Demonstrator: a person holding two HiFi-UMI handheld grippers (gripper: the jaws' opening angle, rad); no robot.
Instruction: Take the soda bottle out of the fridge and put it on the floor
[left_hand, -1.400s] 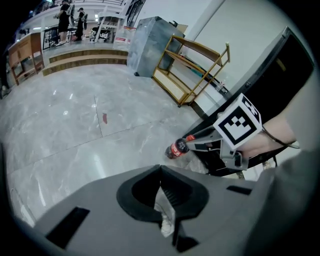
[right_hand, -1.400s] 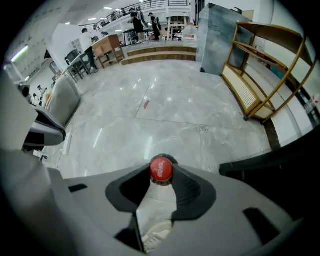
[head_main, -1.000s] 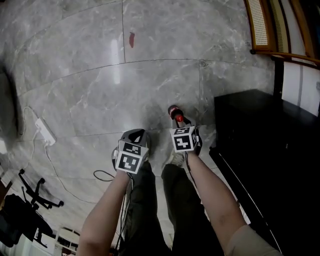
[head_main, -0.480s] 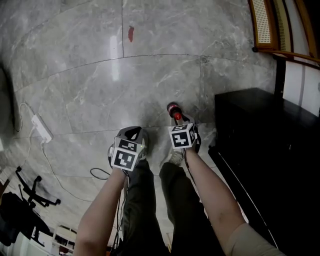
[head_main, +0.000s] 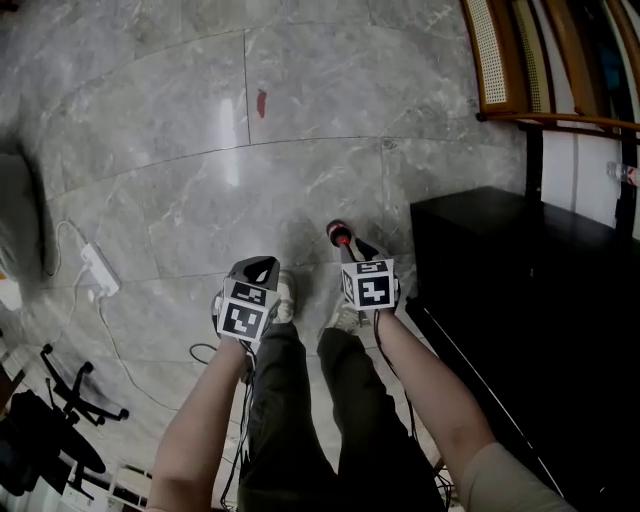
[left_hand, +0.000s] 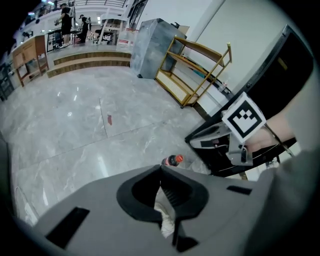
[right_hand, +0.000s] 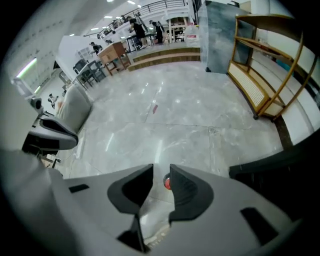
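Head view: dark soda bottle with red cap (head_main: 340, 237) stands upright on grey marble floor (head_main: 180, 200), near black cabinet (head_main: 520, 280), just ahead of person's shoes (head_main: 346, 318). Right gripper (head_main: 360, 252) above bottle, fingers apart, just been closing, gripping nothing; bottle's top visible through gap. Left gripper (head_main: 262, 270) fingers closed, empty.
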